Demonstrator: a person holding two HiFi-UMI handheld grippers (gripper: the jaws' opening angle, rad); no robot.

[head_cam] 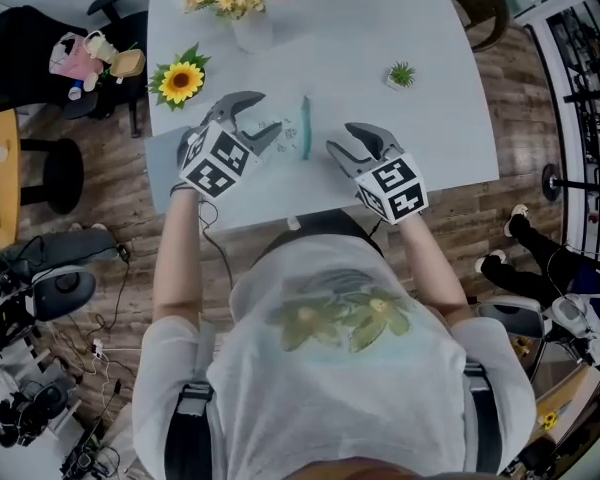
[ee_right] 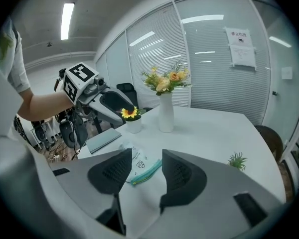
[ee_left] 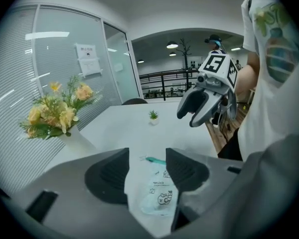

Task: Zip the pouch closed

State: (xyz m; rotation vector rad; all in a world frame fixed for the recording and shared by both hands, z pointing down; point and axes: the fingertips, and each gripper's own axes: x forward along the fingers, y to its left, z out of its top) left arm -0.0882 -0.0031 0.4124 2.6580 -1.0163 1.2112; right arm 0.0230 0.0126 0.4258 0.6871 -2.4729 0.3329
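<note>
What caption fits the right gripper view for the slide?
Right gripper, fingers apart, poised over a clear plastic pouch with a teal zipper on the white table.

The left tongs (head_cam: 265,116) and right tongs (head_cam: 339,140) are held forward, angled toward each other, jaws apart, gripping nothing.

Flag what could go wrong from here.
The pouch lies loose on the table, with the left gripper and right gripper both open, neither gripping it. Pulling the teal zipper unanchored may just drag it. The zipper is thin against the wide jaws, so a missed pinch seems possible.
</note>
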